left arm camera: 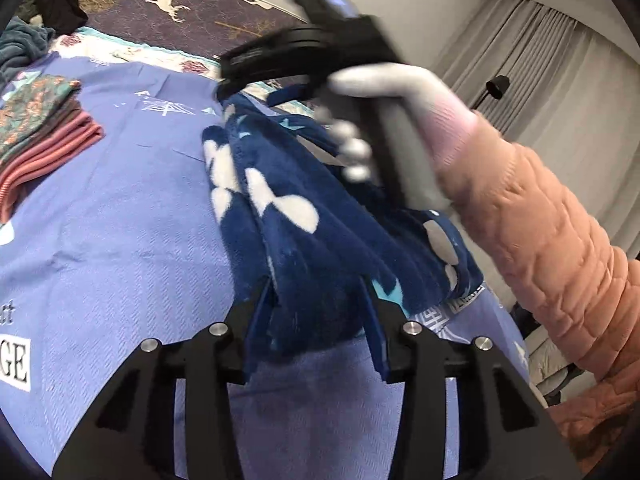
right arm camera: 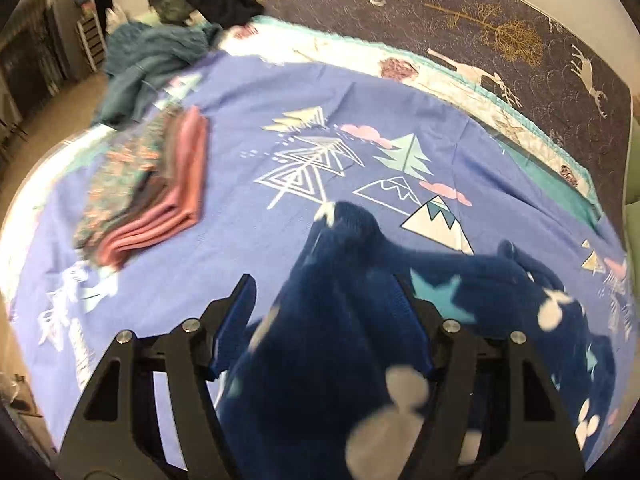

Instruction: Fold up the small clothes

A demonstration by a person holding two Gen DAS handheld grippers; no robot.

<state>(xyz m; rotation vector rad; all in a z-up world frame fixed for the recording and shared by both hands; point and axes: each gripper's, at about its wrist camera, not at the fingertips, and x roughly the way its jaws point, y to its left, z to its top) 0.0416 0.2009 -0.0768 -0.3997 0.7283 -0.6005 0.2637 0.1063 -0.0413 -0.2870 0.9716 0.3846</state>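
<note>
Most of what we see is the periwinkle bedsheet (left arm camera: pixel 120 208), printed with line-drawn trees, mountains and pink clouds. At the left edge, level with our left jaws, a white block on it reads "GE", with a fragment ending in "t" above; the rest is cut off. Beyond the sheet lies a dark deer-patterned cover (right arm camera: pixel 480 8).

Next in size is the navy fleece garment (left arm camera: pixel 288 232) with white blobs and pale blue stars. It hangs bunched between the left gripper (left arm camera: pixel 316 312) fingers, which are clamped on a thick fold of it. A white tag with small characters we cannot read shows just right of those jaws.

Our right gripper (right arm camera: pixel 326 312) stands with its jaws spread wide; the fleece drapes through the gap against the right finger, clear of the left one. In the left view a gloved hand (left arm camera: pixel 400 120) in a peach sleeve carries it, blurred.

Ahead and left of both jaws sits a folded stack (right arm camera: pixel 152 196), floral on pink.
</note>
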